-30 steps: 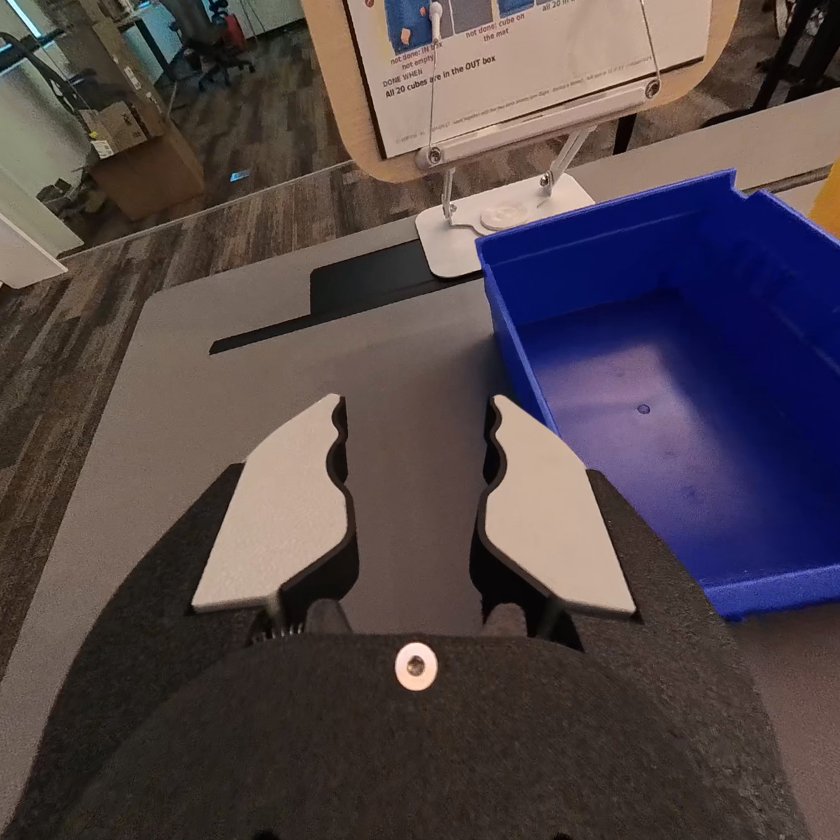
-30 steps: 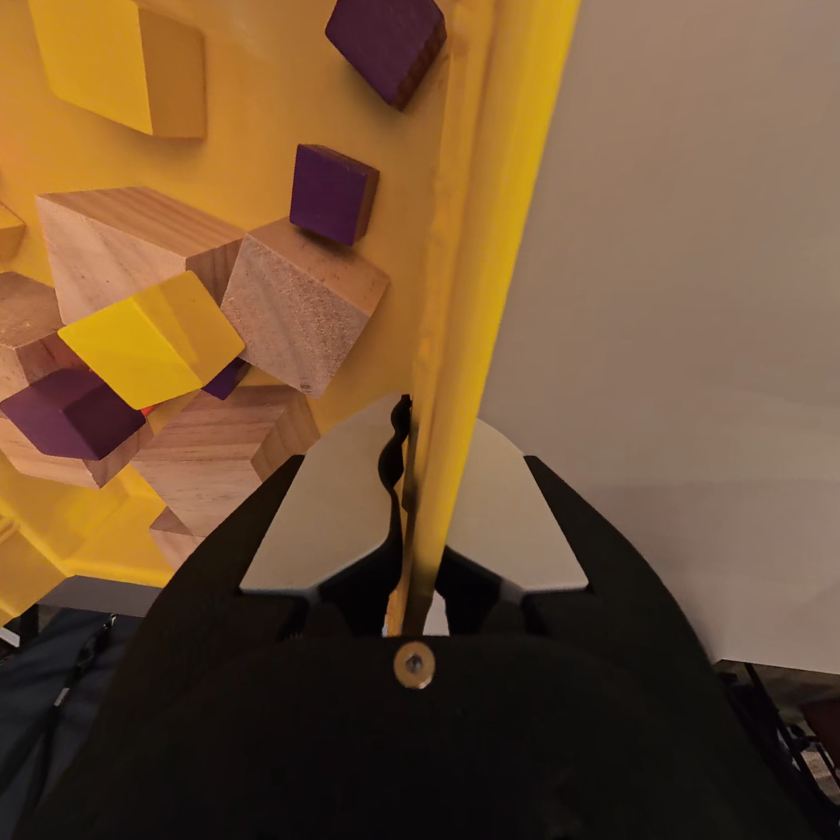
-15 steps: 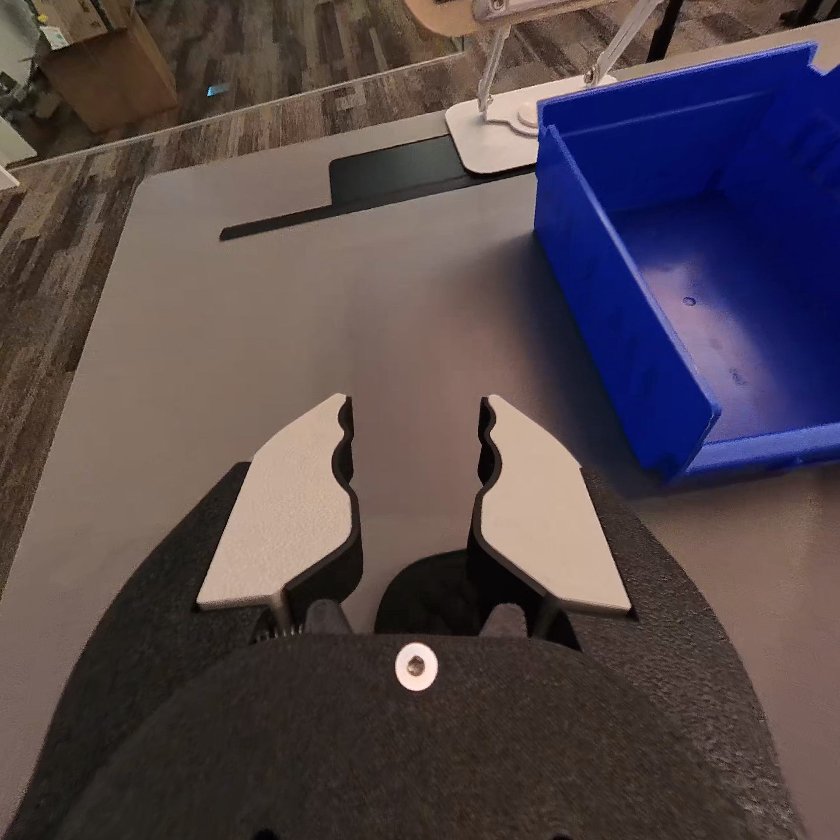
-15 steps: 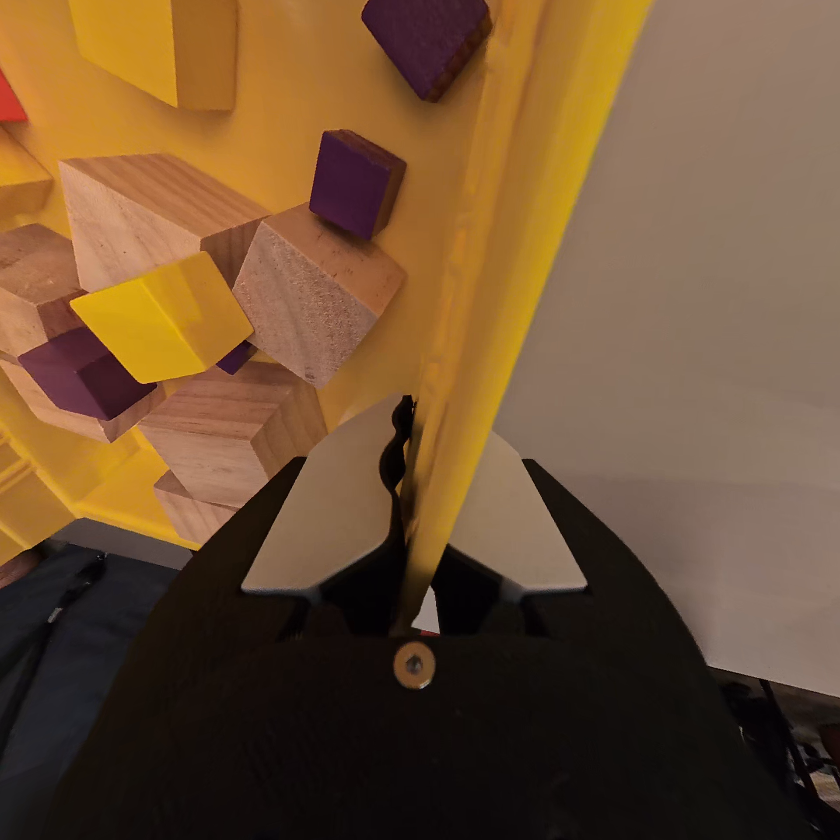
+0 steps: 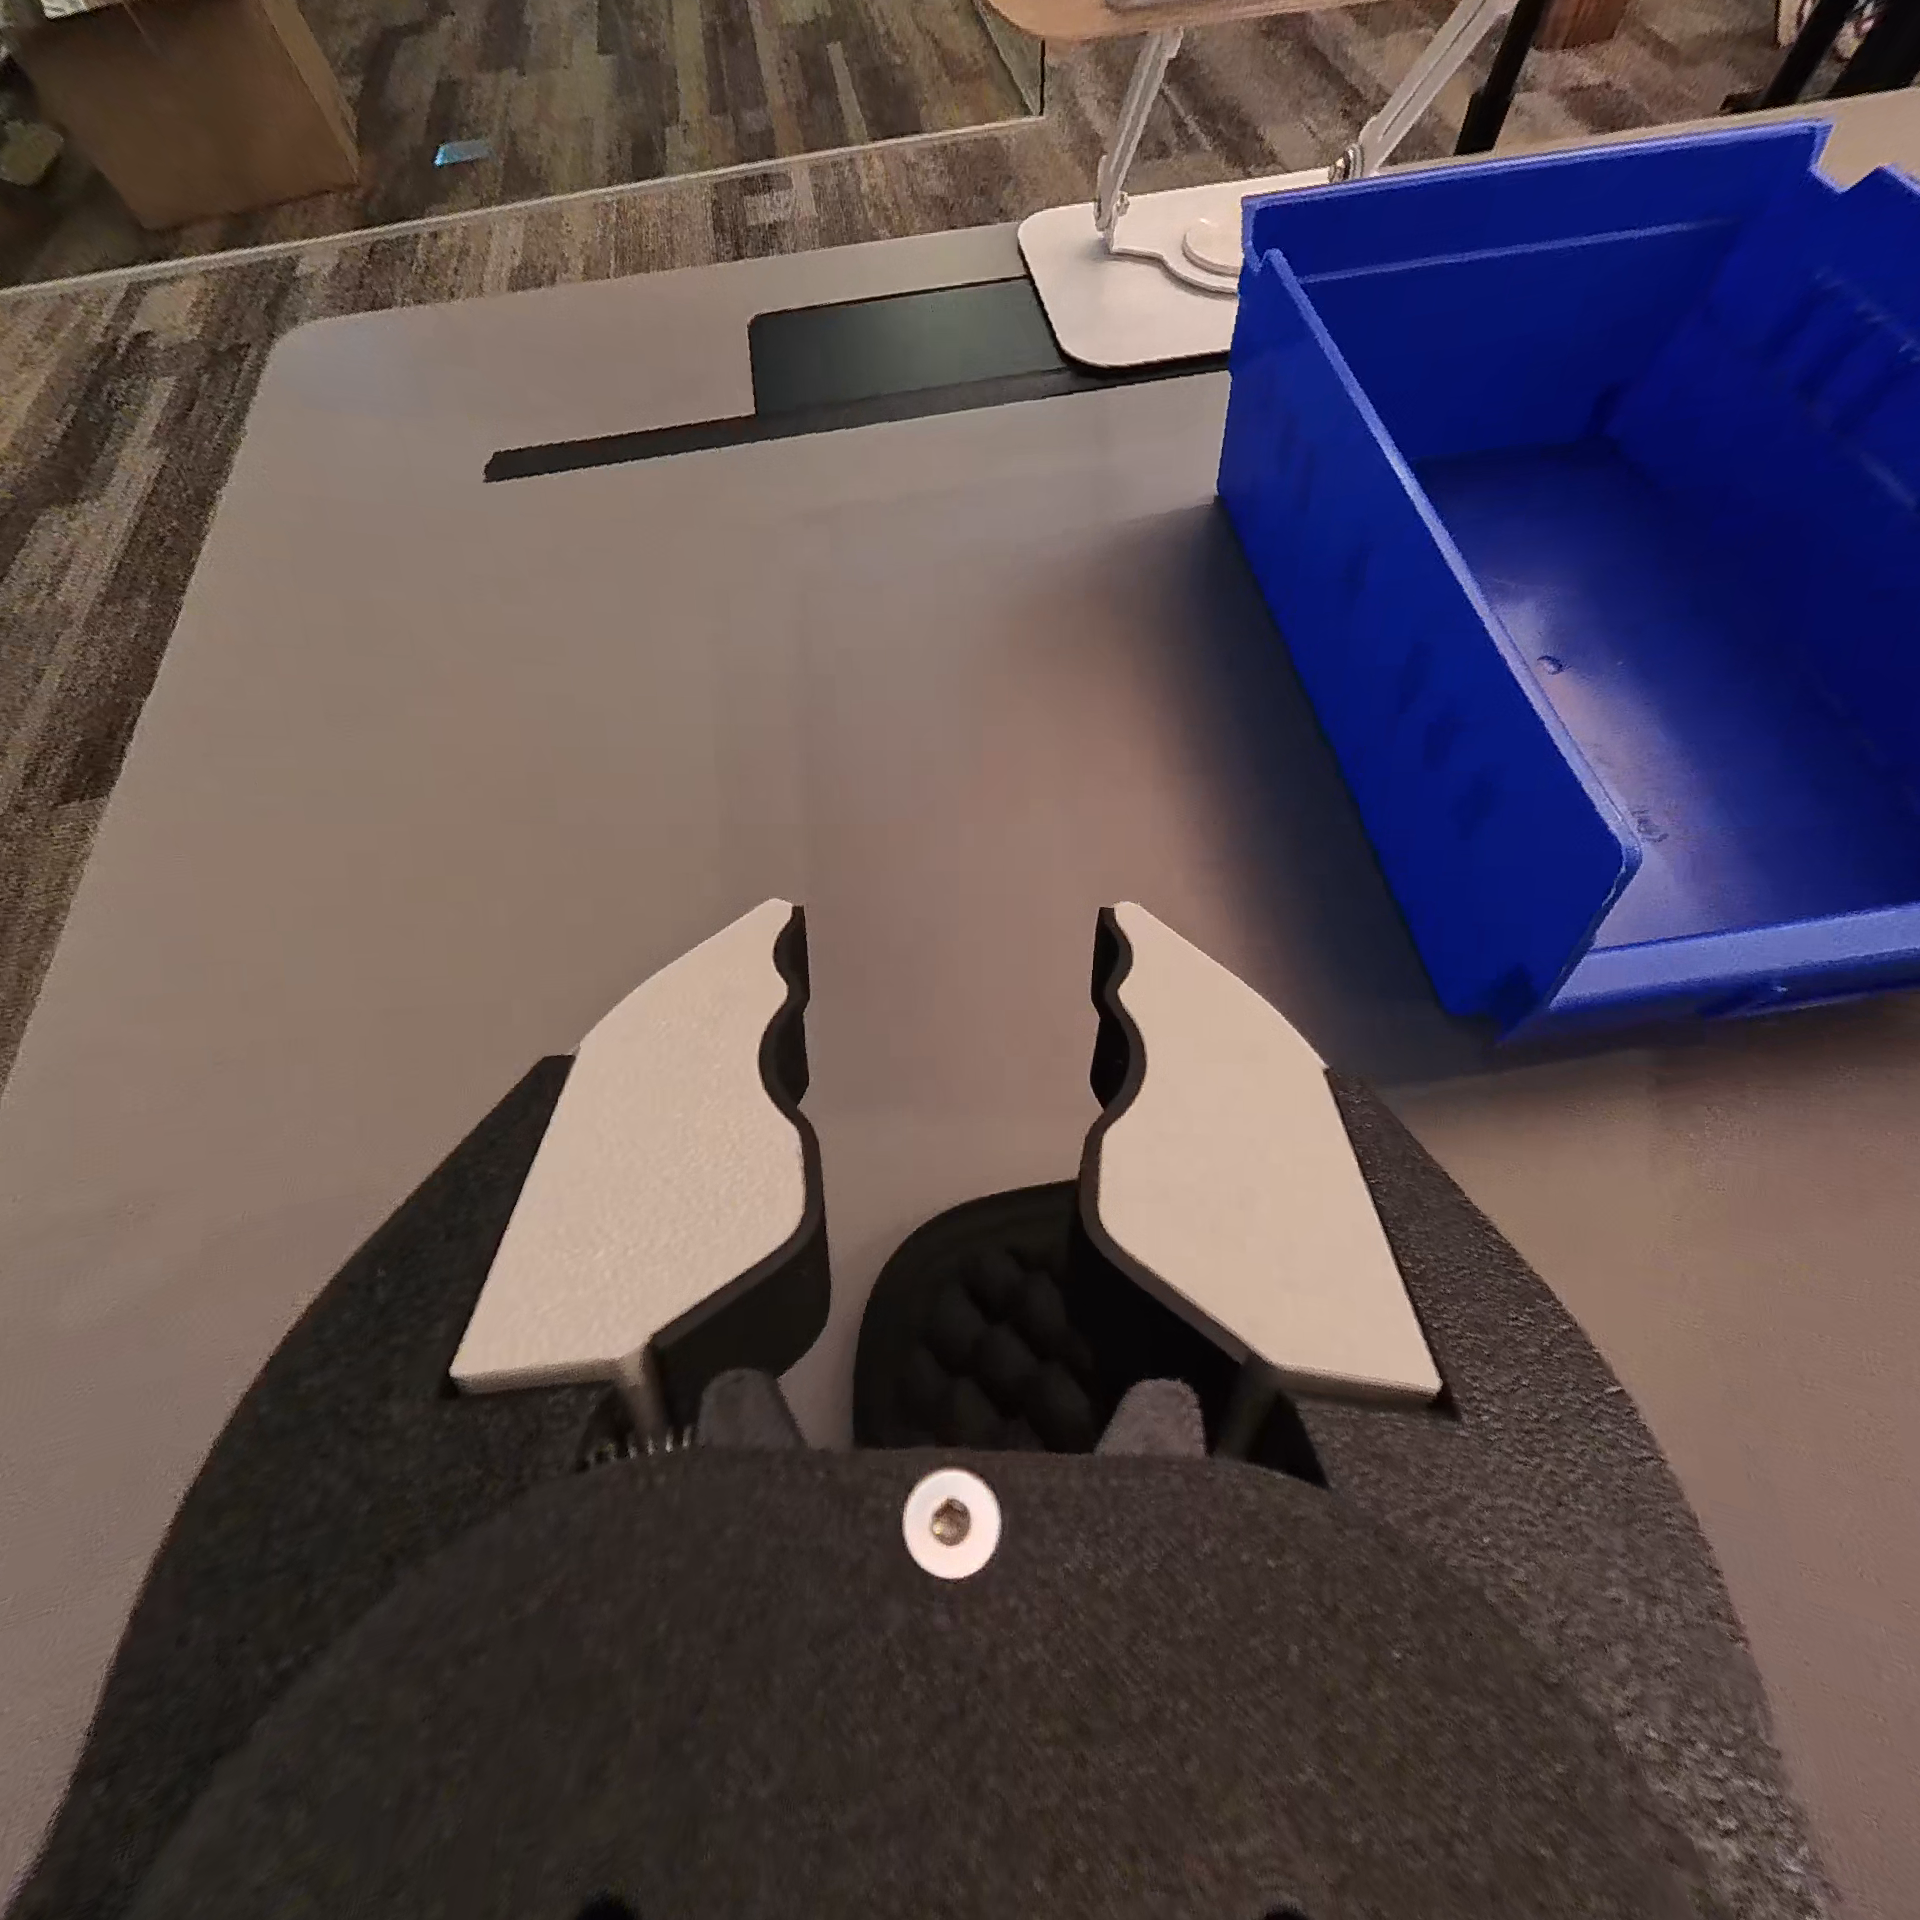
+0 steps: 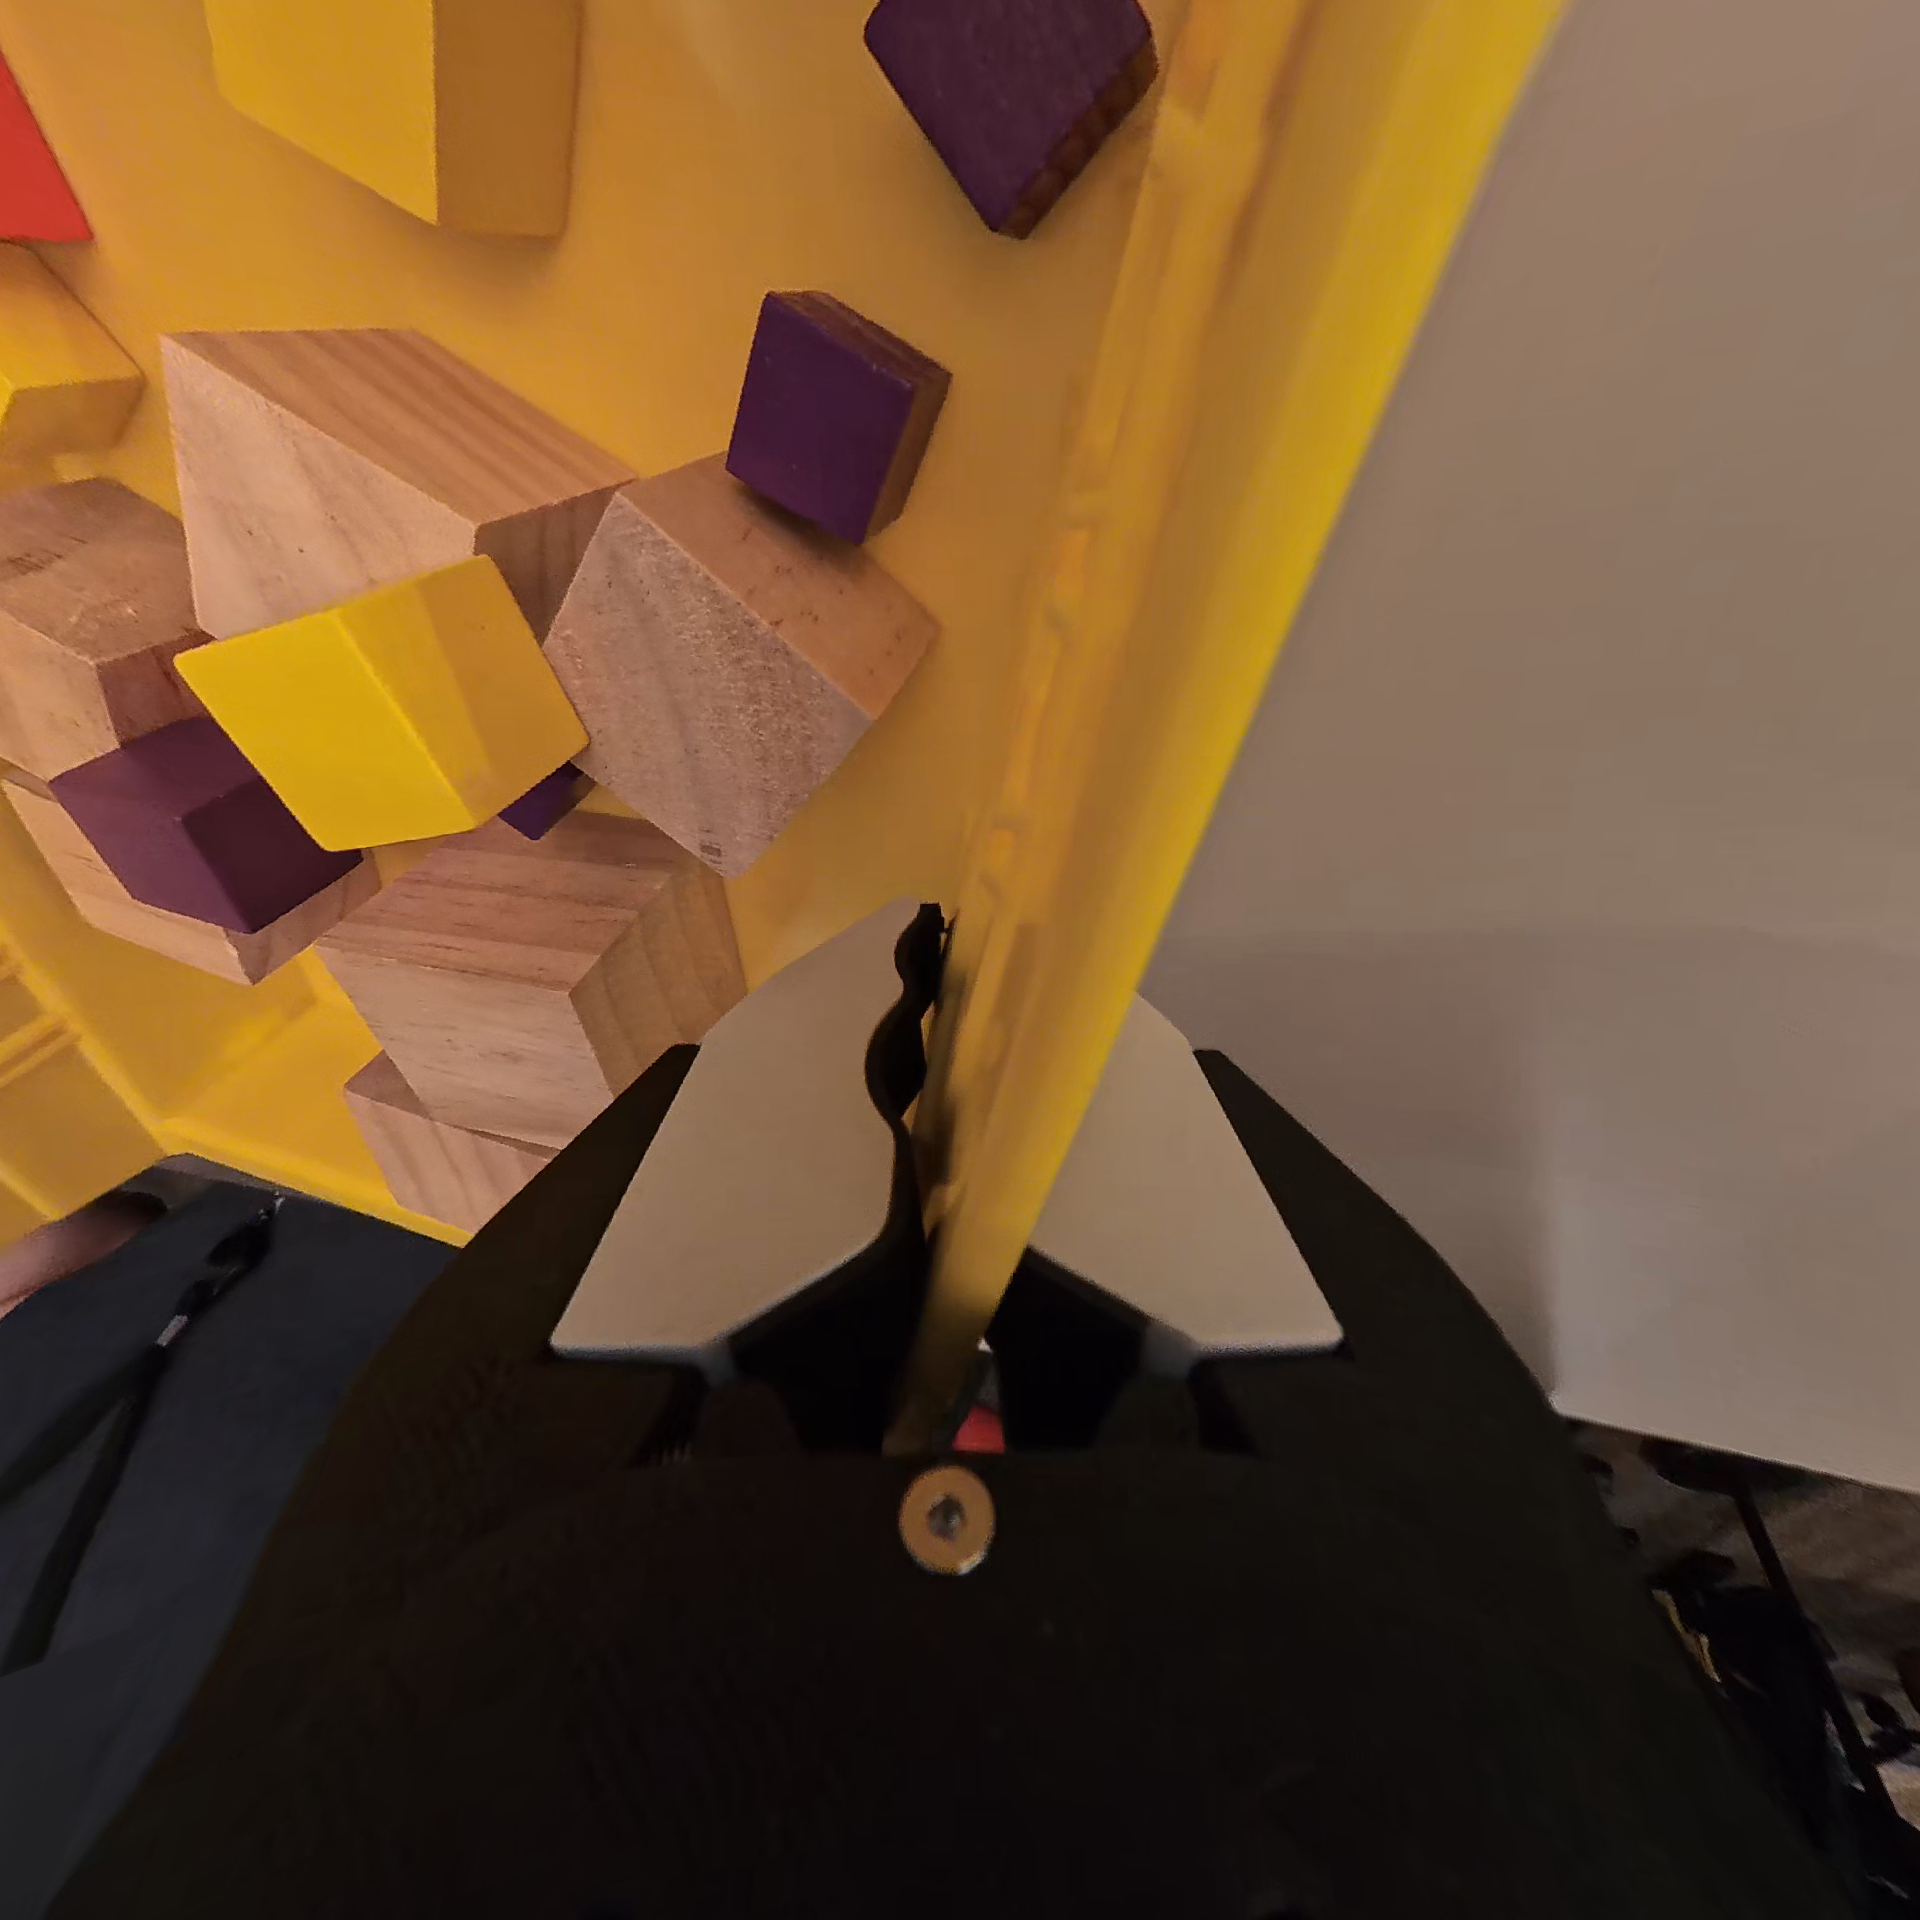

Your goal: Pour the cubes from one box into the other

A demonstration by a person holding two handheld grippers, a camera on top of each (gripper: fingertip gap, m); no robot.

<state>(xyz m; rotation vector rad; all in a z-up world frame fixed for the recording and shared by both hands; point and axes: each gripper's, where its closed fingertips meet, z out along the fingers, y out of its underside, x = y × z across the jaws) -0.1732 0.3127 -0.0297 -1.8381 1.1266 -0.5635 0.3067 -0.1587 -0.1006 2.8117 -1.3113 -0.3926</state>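
In the right wrist view my right gripper (image 6: 961, 935) is shut on the side wall of a yellow box (image 6: 1174, 582). The box holds several cubes: plain wood (image 6: 727, 665), yellow (image 6: 384, 696) and purple (image 6: 831, 416), piled toward its lower left corner. In the left wrist view an empty blue box (image 5: 1621, 582) stands on the grey table (image 5: 623, 727) at the right. My left gripper (image 5: 951, 920) is open and empty above the bare table, to the left of the blue box and apart from it.
A white stand base (image 5: 1132, 281) with a board on it sits behind the blue box, next to a black strip (image 5: 894, 353) in the table top. The table's left and far edges drop to patterned floor (image 5: 104, 416). A cardboard box (image 5: 187, 104) stands on the floor.
My left gripper has drawn back and left from the blue box, which now sits farther right. In the right wrist view the yellow box has tilted slightly and the cubes have shifted a little.
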